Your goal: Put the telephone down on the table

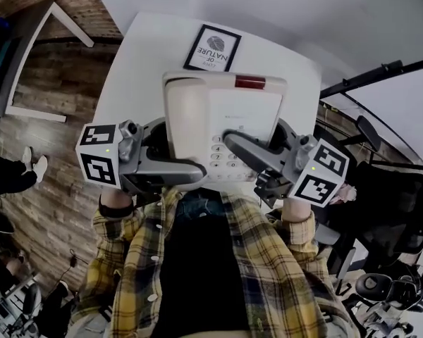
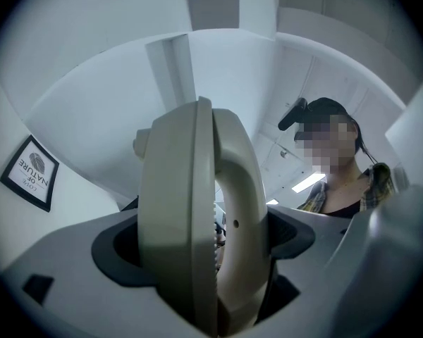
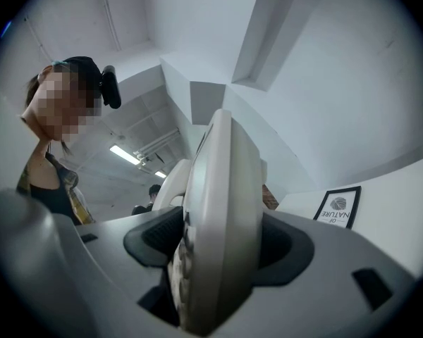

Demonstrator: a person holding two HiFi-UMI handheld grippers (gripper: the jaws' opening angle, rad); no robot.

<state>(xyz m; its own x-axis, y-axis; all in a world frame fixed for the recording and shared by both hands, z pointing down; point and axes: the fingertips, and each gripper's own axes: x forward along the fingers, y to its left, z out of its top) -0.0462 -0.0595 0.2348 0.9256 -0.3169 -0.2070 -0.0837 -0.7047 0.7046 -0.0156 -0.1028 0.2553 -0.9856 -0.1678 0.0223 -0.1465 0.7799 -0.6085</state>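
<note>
I have the telephone point(image 1: 222, 122) clamped between both grippers, held up off the table point(image 1: 141, 69) just in front of my operator's plaid shirt point(image 1: 282, 259). From the head view it covers the middle of the table's near edge.

Its long axis runs away from the person. The end with the red lamp strip point(image 1: 250, 82) points toward the far edge, and the keypad point(image 1: 222, 153) end sits nearest the chest. The face is turned up to the head camera. The body is a smooth cream plastic slab with rounded corners, and the curved handset point(image 1: 187, 118) lies in its cradle along the left side.

The left gripper point(image 1: 176, 171) is closed on the left side. In its own view one jaw presses the handset's back and the other the base's underside, with dark ribbed pads point(image 2: 116, 248) touching both. The right gripper point(image 1: 243, 146) is clenched on the right side, one jaw on the keypad face and one on the underside.

The table is a matte white top with rounded corners. A black-framed card point(image 1: 212, 48) lies near its far edge, well apart from the phone.
</note>
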